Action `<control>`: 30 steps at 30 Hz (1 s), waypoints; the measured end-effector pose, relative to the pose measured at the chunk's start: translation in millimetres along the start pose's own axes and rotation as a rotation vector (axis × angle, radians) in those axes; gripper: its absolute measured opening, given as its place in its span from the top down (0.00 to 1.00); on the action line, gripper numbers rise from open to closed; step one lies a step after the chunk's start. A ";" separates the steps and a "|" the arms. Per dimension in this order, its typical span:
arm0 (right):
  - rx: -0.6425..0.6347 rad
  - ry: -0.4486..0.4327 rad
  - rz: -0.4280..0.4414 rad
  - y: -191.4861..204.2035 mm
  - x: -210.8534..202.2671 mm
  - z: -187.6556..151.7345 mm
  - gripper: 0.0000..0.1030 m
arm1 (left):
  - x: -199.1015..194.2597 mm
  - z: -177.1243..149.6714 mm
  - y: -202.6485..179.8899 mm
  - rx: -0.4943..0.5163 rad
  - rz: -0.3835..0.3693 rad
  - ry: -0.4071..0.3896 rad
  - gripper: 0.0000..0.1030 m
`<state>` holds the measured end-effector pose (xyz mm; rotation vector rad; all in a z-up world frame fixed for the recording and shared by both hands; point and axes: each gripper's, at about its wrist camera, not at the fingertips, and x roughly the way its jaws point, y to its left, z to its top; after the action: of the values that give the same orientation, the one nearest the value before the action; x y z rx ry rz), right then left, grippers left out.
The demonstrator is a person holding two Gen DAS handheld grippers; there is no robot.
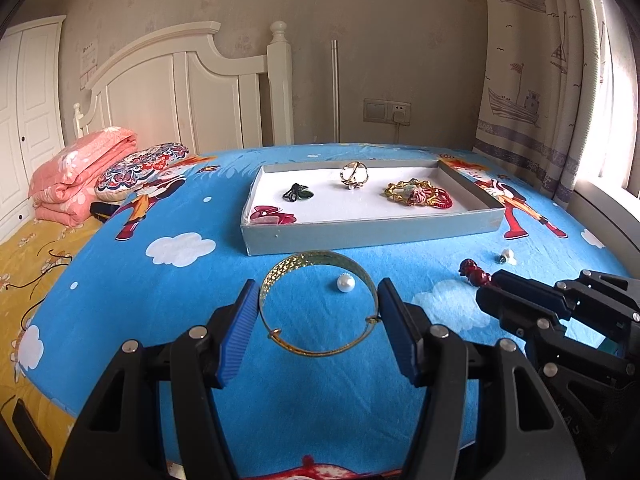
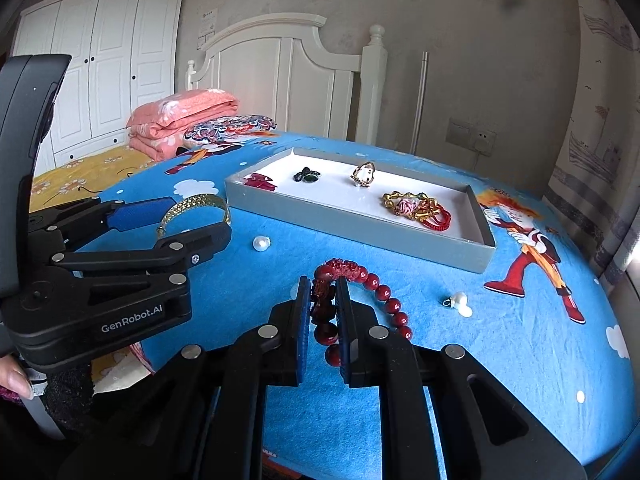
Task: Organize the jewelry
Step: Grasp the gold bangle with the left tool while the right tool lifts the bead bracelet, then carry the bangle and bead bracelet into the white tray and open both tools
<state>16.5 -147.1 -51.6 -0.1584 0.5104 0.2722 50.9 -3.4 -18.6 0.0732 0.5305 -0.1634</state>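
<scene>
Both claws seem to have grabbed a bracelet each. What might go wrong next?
The right gripper pinches only part of the red bead bracelet; the loose strand may swing or slip. The left gripper clamps the gold bangle by its thin rim, so it might twist out. A lone pearl nearby may get knocked.

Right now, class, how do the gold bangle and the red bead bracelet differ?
The gold bangle is one smooth rigid hoop; the red bead bracelet is a string of round beads. The bangle spans the left hand-held gripper; the right hand-held gripper pinches the beads. Both are outside the tray.
</scene>
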 end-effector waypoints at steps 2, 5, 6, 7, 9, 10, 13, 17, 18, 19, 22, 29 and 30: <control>0.006 -0.004 0.001 -0.9 0.1 0.4 0.87 | 0.3 0.1 -1.4 0.002 0.002 0.004 0.43; 0.016 -0.009 0.001 -2.5 -0.7 0.9 0.87 | -1.1 0.7 -3.7 0.009 0.006 0.000 0.43; 0.020 -0.012 0.000 -3.2 -1.7 0.8 0.87 | -2.0 0.9 -5.0 0.012 0.006 -0.002 0.43; 0.025 -0.015 -0.003 -4.3 -2.2 1.4 0.87 | -2.3 1.1 -5.7 0.016 0.006 -0.004 0.43; 0.034 -0.020 -0.009 -6.6 -3.3 3.3 0.87 | -3.8 1.2 -7.4 0.023 0.006 -0.008 0.43; 0.036 -0.023 -0.013 -7.4 -3.9 4.3 0.87 | -4.3 1.7 -8.2 0.026 0.006 -0.010 0.43; 0.039 -0.036 -0.027 -9.6 -5.9 8.7 0.87 | -5.6 4.2 -10.0 0.037 0.008 -0.017 0.43; 0.044 -0.056 -0.042 -14.1 -6.0 18.2 0.87 | -4.1 11.2 -10.0 0.038 0.008 -0.021 0.43; 0.043 -0.060 -0.046 -14.9 -5.4 20.6 0.87 | -3.6 13.6 -9.9 0.039 0.009 -0.024 0.43; 0.042 -0.062 -0.049 -15.7 -4.5 22.8 0.87 | -3.3 15.9 -10.4 0.042 0.010 -0.029 0.43; 0.042 -0.070 -0.057 -18.1 -1.5 29.2 0.87 | -2.6 24.1 -13.0 0.050 0.008 -0.042 0.43; 0.055 -0.083 -0.075 -27.5 8.9 46.1 0.87 | 6.8 45.0 -16.2 0.053 -0.001 -0.057 0.43; 0.057 -0.087 -0.078 -29.3 10.0 48.7 0.87 | 8.5 47.9 -15.1 0.048 -0.002 -0.056 0.43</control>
<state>55.9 -162.3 -12.2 -0.1108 0.4241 0.1870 79.3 -24.7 17.8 0.1148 0.4708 -0.1793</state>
